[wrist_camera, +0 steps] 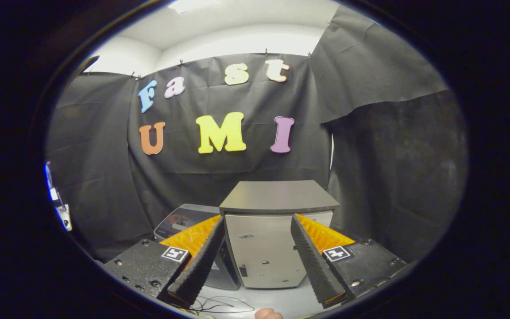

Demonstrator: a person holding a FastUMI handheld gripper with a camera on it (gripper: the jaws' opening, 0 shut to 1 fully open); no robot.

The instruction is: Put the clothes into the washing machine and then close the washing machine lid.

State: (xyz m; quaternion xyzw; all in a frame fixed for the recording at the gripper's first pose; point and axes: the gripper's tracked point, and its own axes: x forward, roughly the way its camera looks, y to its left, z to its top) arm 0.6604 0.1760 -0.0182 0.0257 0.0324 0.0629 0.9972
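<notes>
From the claw's own camera I see the claw [257, 261] spread wide, with nothing between its two ribbed fingers [202, 261]; each finger runs back to a flat block that carries a small square marker.

Framed in the gap between the fingers, just beyond them, stands a boxy silver-grey washing machine [272, 235] with a smooth, matte metallic skin. Its flat darker top slab [279, 195] lies level, so the lid reads as down, though I cannot make out a seam or hinge. The front panel is plain apart from a few small dark marks too tiny for me to identify, and the fingers cover its lower corners on both sides.

Behind the left finger, beside the machine, sits a dark rounded device with a grey rim [184, 219]; most of it is hidden by the finger and I cannot tell what it is.

The pale, smooth tabletop [277, 299] shows in a small patch under the machine. A thin black wire [224, 305] loops across it near the left fingertip. A small pinkish rounded bit [267, 314] is cut off at the near side; I cannot tell whether it is cloth or a fingertip. I cannot pick out any clothes with certainty.

A creased black cloth wall [396, 168] closes the booth behind.
</notes>
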